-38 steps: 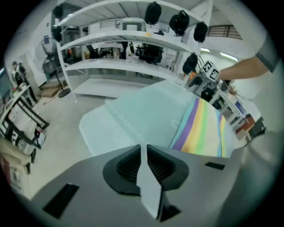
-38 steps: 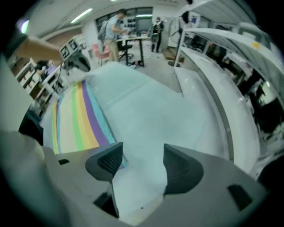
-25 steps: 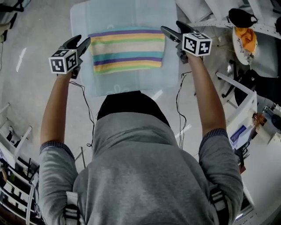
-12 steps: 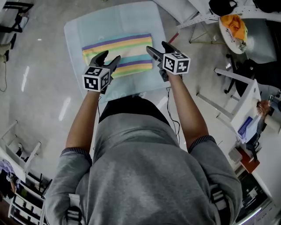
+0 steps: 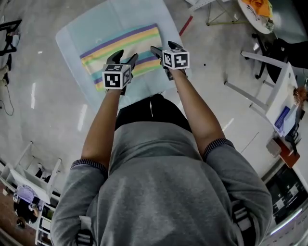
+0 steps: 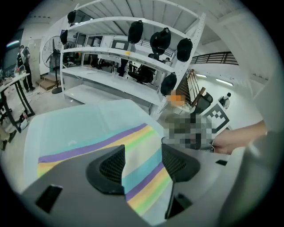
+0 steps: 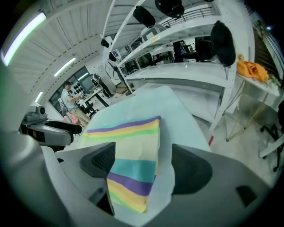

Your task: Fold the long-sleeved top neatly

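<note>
The long-sleeved top [image 5: 120,48] lies folded into a striped rectangle on a light-blue table cover [image 5: 96,21]. My left gripper [image 5: 126,56] hovers over the top's near edge, left of centre. Its jaws have just been opening and stand wide with nothing between them. In the left gripper view the stripes [image 6: 133,146] show below the gap of the left gripper [image 6: 143,162]. My right gripper [image 5: 163,48] is open over the top's near right corner. In the right gripper view that corner [image 7: 133,177] lies under the spread right gripper [image 7: 142,166].
White shelving racks [image 6: 133,84] with dark caps stand behind the table. An orange cloth [image 5: 262,6] lies on a round stand at the upper right. White frames and a desk [image 5: 276,91] stand at the right. The cover's edges [image 5: 72,72] drop off to the floor.
Both grippers have come inward from the top's left and right sides to its near edge and now sit close together. The left jaws have spread wider.
</note>
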A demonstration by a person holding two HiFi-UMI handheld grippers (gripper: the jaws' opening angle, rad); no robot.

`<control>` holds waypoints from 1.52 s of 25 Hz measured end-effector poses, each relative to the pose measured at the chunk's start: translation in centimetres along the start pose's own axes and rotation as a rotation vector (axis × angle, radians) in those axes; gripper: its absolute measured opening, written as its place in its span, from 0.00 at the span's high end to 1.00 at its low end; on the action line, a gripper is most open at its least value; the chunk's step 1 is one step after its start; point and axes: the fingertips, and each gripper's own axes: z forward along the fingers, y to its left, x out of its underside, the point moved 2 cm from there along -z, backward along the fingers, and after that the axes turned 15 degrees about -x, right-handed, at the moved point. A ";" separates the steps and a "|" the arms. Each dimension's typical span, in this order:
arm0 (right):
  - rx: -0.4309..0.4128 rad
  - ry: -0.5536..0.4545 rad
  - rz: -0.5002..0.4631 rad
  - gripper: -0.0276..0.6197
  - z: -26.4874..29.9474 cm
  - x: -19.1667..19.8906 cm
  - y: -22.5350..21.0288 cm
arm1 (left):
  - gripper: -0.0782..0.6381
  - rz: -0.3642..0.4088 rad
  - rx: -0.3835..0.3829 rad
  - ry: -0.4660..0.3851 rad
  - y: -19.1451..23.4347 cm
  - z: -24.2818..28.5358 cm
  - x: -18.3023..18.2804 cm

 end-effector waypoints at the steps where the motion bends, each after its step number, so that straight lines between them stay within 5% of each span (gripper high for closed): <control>1: 0.014 0.015 -0.001 0.32 0.6 0.4 -0.4 | 0.49 -0.001 -0.002 0.011 -0.3 0.4 0.4; 9: 0.162 0.058 -0.082 0.38 4.7 2.4 -3.3 | 0.49 -0.048 0.033 0.027 -1.5 1.7 0.6; 15: 0.154 0.120 -0.153 0.53 6.4 3.1 -1.9 | 0.49 -0.052 0.032 0.018 -0.9 1.6 0.5; 21: 0.034 0.130 -0.089 0.85 7.1 3.2 -0.8 | 0.49 -0.069 0.005 0.016 0.3 1.0 1.2; 26: -0.075 0.114 0.014 0.86 4.2 2.3 -1.6 | 0.50 -0.087 -0.027 0.002 0.7 -0.3 1.3; 38: -0.279 0.074 0.036 0.86 -1.4 -1.2 -1.4 | 0.50 -0.118 -0.171 -0.066 1.9 -5.2 1.1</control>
